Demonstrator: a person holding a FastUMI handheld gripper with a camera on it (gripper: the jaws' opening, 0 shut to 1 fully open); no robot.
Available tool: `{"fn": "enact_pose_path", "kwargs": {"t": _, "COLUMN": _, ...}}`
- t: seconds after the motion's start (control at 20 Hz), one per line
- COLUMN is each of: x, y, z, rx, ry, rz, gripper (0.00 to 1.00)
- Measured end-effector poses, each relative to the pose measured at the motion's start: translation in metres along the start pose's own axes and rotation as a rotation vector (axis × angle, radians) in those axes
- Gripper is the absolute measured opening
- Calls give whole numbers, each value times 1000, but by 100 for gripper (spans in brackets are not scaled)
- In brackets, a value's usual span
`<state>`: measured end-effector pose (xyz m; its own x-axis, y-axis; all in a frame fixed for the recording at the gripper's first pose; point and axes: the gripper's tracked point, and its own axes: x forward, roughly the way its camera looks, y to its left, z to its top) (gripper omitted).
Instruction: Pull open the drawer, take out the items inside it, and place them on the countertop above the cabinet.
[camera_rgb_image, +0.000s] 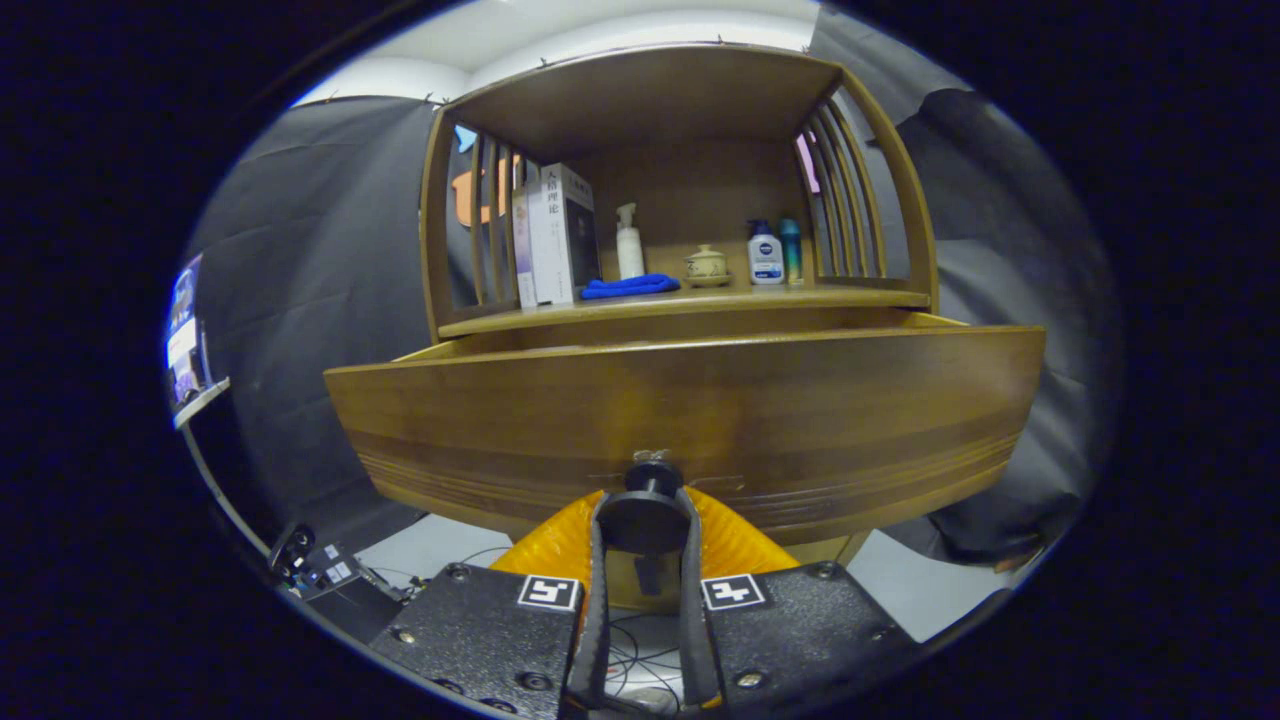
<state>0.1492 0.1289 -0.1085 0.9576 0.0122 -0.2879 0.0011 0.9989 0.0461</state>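
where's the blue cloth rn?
Gripper view: blue cloth lies on the countertop above the open drawer, between the books and the teacup.

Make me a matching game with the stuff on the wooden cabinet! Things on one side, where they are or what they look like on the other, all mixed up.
Things:
1. drawer knob
2. blue cloth
3. books
4. drawer

Clues:
A. standing upright at the shelf's end
B. pulled out
C. gripped between the jaws of the gripper
D. folded flat in front of the white pump bottle

Pairs: 1-C, 2-D, 3-A, 4-B
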Motion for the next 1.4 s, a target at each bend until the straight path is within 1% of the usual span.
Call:
{"fn": "enact_pose_path", "kwargs": {"t": 0.1, "x": -8, "y": 2, "z": -4, "rx": 16, "ry": 4, "rz": 5, "gripper": 31}}
{"fn": "enact_pose_path", "kwargs": {"t": 0.25, "x": -12, "y": 2, "z": -16, "rx": 9, "ry": 28, "rz": 13, "gripper": 31}}
{"fn": "enact_pose_path", "kwargs": {"t": 0.3, "x": -13, "y": 3, "z": -12, "rx": 11, "ry": 4, "rz": 11, "gripper": 31}}
{"fn": "enact_pose_path", "kwargs": {"t": 0.35, "x": -13, "y": 1, "z": -16, "rx": 7, "ry": 22, "rz": 10, "gripper": 31}}
{"fn": "enact_pose_path", "kwargs": {"t": 0.65, "x": -13, "y": 1, "z": -16, "rx": -6, "ry": 18, "rz": -4, "gripper": 32}}
{"fn": "enact_pose_path", "kwargs": {"t": 0.8, "x": -14, "y": -1, "z": -14, "rx": 3, "ry": 15, "rz": -32, "gripper": 41}}
{"fn": "enact_pose_path", "kwargs": {"t": 0.9, "x": -24, "y": 3, "z": -1, "rx": -3, "ry": -55, "rz": -20, "gripper": 47}}
{"fn": "enact_pose_path", "kwargs": {"t": 1.05, "x": -46, "y": 2, "z": 43, "rx": -41, "ry": -185, "rz": -17, "gripper": 88}}
{"fn": "enact_pose_path", "kwargs": {"t": 1.1, "x": -55, "y": 1, "z": 64, "rx": -52, "ry": -215, "rz": -19, "gripper": 100}}
{"fn": "enact_pose_path", "kwargs": {"t": 1.2, "x": -61, "y": 2, "z": 97, "rx": -69, "ry": -244, "rz": -7, "gripper": 100}}
{"fn": "enact_pose_path", "kwargs": {"t": 1.25, "x": -59, "y": 4, "z": 115, "rx": -71, "ry": -234, "rz": 11, "gripper": 100}}
{"fn": "enact_pose_path", "kwargs": {"t": 1.4, "x": -36, "y": 5, "z": 154, "rx": -76, "ry": -130, "rz": 47, "gripper": 100}}
